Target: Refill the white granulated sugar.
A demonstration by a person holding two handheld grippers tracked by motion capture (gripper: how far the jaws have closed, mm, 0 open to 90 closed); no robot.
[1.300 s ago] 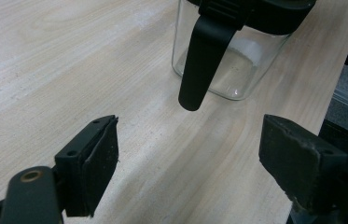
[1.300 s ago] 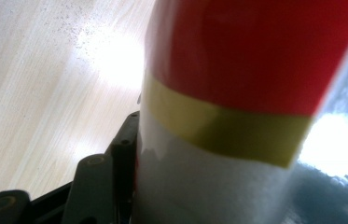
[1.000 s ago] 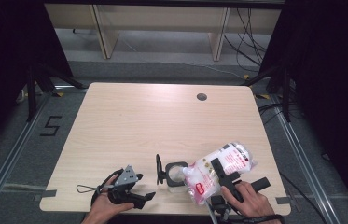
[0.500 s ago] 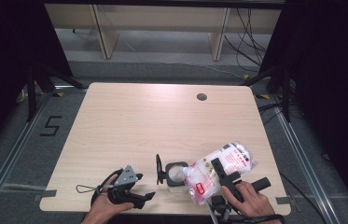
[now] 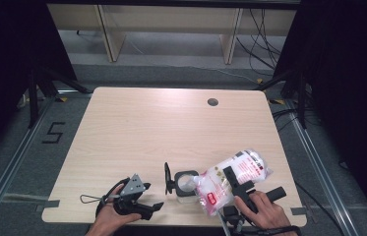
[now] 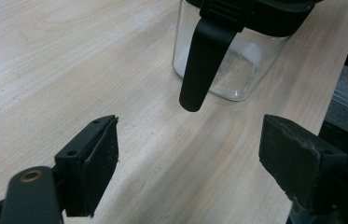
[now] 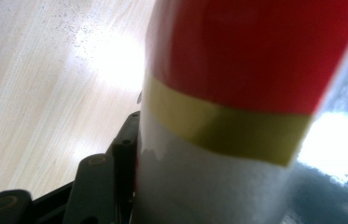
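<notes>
Plastic bag (image 5: pixel 232 178) was clamped in the right gripper (image 5: pixel 236 183) above the jar (image 5: pixel 186 183) near the table's front edge; grains could spill. Left gripper (image 5: pixel 139 201) was open.

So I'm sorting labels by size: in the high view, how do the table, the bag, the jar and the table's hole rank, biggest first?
1. Table
2. Bag
3. Jar, partly hidden by the bag
4. Hole, farther from the camera, but clearly smallest
</notes>
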